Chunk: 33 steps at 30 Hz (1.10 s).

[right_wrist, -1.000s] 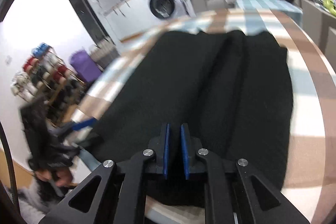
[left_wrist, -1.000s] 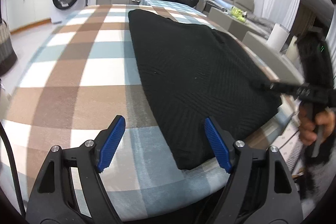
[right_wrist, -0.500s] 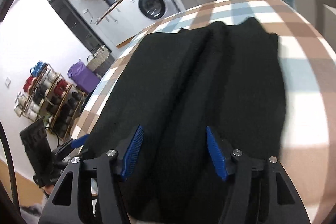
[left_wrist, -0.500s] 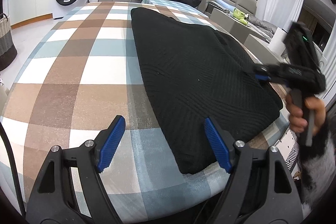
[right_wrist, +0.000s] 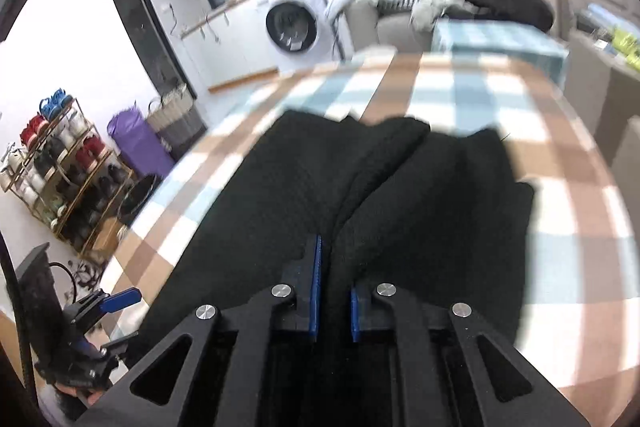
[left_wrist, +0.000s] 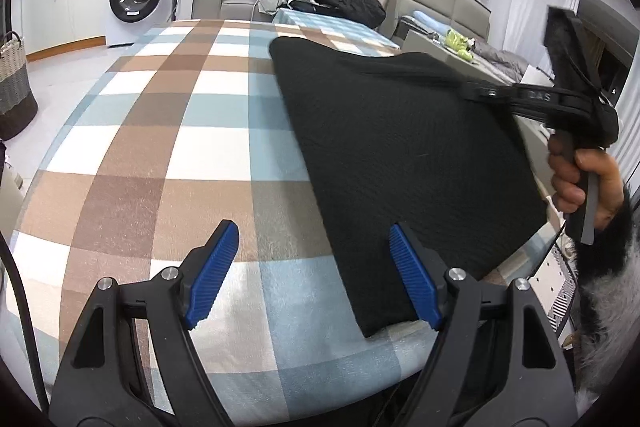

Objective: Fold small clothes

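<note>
Knitwear, a black sweater [left_wrist: 404, 155], lies on your checked tablecloth [left_wrist: 160, 147], its near corner just under the left gripper's right pad; your left gripper [left_wrist: 312, 275] hovers wide open with nothing between its jaws; your right gripper [right_wrist: 334, 291] has just been closing and now pinches a ridge of the sweater's fabric, lifting that edge off the table; your right hand [left_wrist: 580, 183] grips its handle.

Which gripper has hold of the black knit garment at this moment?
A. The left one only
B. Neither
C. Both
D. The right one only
D: the right gripper pinches a raised ridge of the black knit garment, while the left gripper stands open above the checked tablecloth.
</note>
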Motion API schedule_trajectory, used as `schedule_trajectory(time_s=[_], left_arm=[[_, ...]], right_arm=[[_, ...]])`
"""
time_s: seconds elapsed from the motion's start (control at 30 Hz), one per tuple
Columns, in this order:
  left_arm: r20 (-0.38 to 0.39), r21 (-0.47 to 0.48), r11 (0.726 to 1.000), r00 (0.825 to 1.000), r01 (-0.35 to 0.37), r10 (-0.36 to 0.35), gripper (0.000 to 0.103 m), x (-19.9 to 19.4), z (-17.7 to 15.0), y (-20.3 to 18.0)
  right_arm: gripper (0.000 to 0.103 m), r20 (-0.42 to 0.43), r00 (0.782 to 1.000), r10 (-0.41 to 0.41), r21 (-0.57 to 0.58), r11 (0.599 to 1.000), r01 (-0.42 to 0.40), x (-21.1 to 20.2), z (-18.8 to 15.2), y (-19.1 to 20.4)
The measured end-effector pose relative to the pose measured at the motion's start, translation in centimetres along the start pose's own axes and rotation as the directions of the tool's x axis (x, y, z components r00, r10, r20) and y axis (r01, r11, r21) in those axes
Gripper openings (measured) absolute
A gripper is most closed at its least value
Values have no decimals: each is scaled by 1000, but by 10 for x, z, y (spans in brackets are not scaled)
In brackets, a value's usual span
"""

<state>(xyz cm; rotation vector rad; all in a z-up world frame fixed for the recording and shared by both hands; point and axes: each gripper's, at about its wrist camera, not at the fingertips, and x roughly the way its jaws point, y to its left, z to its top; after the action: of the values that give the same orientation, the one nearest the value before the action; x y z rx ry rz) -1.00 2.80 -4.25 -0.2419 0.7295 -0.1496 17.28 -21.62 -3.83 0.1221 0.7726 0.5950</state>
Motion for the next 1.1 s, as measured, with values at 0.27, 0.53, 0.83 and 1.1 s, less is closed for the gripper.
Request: schedule_trajectory(time_s=[0.27, 0.53, 0.83, 1.1], left_arm=[[-30, 24, 1000, 1000, -5, 6, 76, 8, -3, -7], [-47, 25, 1000, 999, 1, 0, 76, 18, -3, -9], [-41, 11, 1000, 999, -4, 4, 76, 19, -1, -1], [-32, 8, 1000, 999, -13, 13, 76, 16, 0, 0]], right_arm=[[16, -118, 990, -71, 129, 988, 86, 10, -26, -67], [35, -94, 995, -20, 191, 981, 38, 17, -5, -90], [8, 43, 997, -69, 120, 991, 64, 30, 53, -95], [14, -110, 991, -79, 242, 965, 104, 34, 39, -119]])
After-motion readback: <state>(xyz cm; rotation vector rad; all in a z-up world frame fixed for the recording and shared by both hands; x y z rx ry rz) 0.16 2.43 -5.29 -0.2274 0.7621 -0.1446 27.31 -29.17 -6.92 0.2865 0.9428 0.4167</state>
